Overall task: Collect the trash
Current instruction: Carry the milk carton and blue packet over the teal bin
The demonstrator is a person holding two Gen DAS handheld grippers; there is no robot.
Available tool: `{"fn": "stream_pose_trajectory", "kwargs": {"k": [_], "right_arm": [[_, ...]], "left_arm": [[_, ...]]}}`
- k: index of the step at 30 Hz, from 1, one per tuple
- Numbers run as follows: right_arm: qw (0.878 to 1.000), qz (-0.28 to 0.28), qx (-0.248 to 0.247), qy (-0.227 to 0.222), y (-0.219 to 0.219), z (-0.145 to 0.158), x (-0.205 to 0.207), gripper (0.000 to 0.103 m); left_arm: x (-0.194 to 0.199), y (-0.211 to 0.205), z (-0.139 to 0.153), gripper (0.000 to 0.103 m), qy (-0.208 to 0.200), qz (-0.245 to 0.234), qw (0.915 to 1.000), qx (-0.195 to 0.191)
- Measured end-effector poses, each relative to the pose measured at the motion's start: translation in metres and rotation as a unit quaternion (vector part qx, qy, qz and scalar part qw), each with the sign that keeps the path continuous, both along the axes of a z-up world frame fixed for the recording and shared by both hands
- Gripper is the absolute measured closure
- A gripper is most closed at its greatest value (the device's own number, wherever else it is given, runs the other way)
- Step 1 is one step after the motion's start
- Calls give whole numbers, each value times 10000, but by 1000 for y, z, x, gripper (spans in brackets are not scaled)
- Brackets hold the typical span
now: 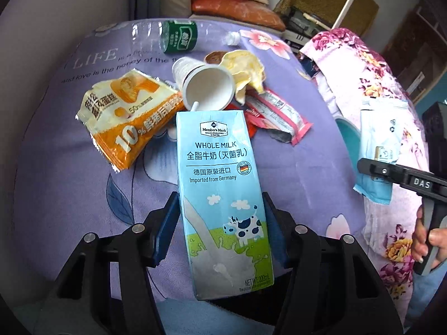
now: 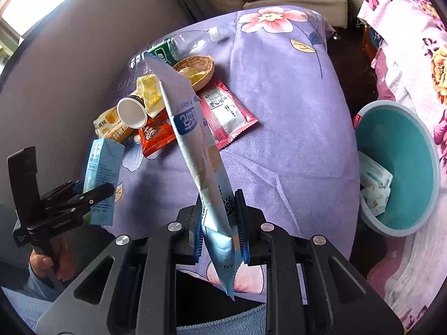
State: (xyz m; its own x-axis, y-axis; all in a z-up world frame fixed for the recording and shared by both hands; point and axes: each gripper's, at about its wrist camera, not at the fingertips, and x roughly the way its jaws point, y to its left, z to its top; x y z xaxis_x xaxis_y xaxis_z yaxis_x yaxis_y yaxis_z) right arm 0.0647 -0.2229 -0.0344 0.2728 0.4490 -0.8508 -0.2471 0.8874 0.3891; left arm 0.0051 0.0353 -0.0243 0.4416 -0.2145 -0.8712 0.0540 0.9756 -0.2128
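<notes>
My left gripper (image 1: pixel 222 223) is shut on a light blue whole-milk carton (image 1: pixel 220 195), held upright above the purple floral cloth (image 1: pixel 301 167); the carton also shows in the right wrist view (image 2: pixel 102 178). My right gripper (image 2: pixel 219 226) is shut on a long pale blue wrapper (image 2: pixel 192 139), which also shows in the left wrist view (image 1: pixel 377 150). A teal bin (image 2: pixel 408 145) with some trash inside stands to the right of the right gripper.
On the cloth lie an orange snack bag (image 1: pixel 125 120), a white paper cup (image 1: pixel 206 86), a yellow crumpled wrapper (image 1: pixel 245 72), a pink wrapper (image 1: pixel 282 114), a red packet (image 2: pixel 156 136) and a clear bottle with a green label (image 1: pixel 178 36). A pink floral cloth (image 2: pixel 413 55) hangs at the right.
</notes>
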Motion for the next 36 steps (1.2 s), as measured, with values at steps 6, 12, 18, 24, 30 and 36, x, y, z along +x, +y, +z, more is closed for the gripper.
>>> {"fn": "stream_pose_trajectory", "kwargs": {"k": [6, 12, 18, 24, 30, 36], "right_arm": [[9991, -367, 98, -171, -25, 9, 1, 84], [9941, -1010, 115, -386, -75, 20, 3, 84], [9849, -1658, 129, -481, -130, 23, 6, 84], [9780, -2033, 104, -453, -175, 16, 8, 84], [9737, -2249, 98, -349, -202, 4, 9, 84], [9680, -2500, 86, -185, -225, -12, 11, 84]], "left_arm": [[14, -39, 19, 45, -251, -410, 9988, -11], [41, -99, 28, 45, -441, -1046, 9934, 145], [68, -166, 28, 45, -452, -1650, 9851, 163], [85, -220, 17, 45, -335, -2050, 9781, 129], [102, -259, 8, 44, -198, -2272, 9735, 142], [119, -292, -4, 44, -70, -2503, 9679, 232]]}}
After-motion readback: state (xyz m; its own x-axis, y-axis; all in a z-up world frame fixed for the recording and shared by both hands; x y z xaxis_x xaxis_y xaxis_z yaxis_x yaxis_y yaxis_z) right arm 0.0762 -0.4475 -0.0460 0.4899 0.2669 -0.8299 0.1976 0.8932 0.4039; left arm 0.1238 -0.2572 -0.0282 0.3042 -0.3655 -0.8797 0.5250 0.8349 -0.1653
